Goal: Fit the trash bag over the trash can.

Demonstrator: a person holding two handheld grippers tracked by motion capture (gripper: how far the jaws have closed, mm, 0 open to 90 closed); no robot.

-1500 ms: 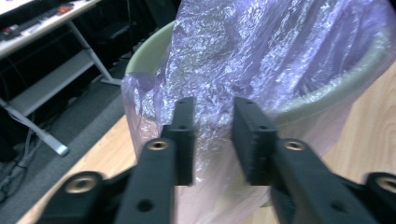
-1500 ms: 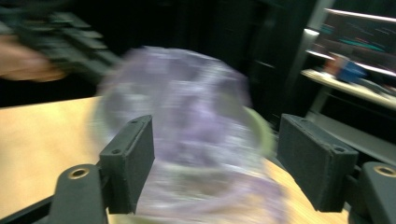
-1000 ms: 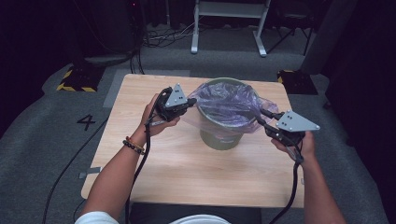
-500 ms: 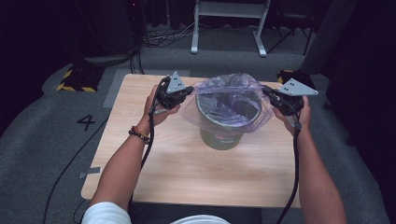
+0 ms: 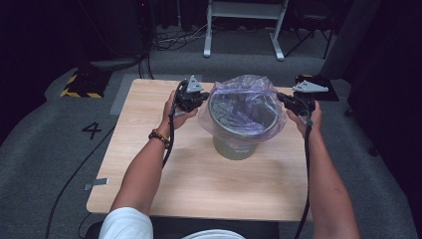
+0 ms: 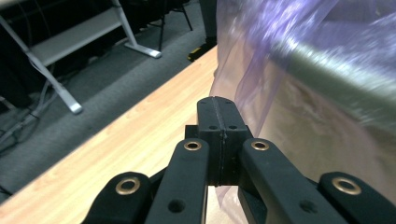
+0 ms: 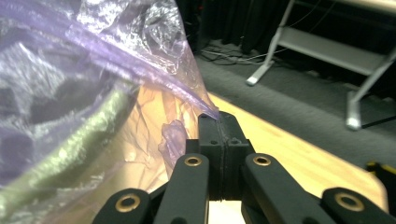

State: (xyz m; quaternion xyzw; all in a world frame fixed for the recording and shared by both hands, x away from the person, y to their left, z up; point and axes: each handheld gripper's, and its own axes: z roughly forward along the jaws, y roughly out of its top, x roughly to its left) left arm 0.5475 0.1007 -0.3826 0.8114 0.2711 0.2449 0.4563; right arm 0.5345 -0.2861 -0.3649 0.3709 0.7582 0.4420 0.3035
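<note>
Forearms reach in from the near edge of the wooden table [image 5: 164,199], one to each side of the grey-green bin [image 5: 238,133] that stands a little beyond the table's middle. The left hand [image 5: 175,113] sits just left of the bin's rim, wrist slightly bent, a beaded band on it, and aims the left gripper [image 5: 203,98] inward at the rim. The right hand [image 5: 307,115] mirrors it just right of the bin, with the right gripper [image 5: 281,97] pointing back across at the rim, its grey plate on top.

A thin purple bag [image 5: 244,97] lines the bin, and its mouth is drawn out over the rim and down the outer wall on both sides, stretched between the two grippers.

From above, the jaw tips are too small to read. The left gripper view settles it: the left gripper [image 6: 218,106] has its jaws pressed flat together, and the purple bag [image 6: 261,51] film runs down to the tips beside the bin [image 6: 336,121] wall (whether film lies in the seam is hard to tell there). The right gripper view is clearer: the right gripper [image 7: 218,122] has its jaws together on a pinched fold of the purple bag [image 7: 93,51], which fans out taut from the tips toward the bin [image 7: 70,149] rim.
</note>
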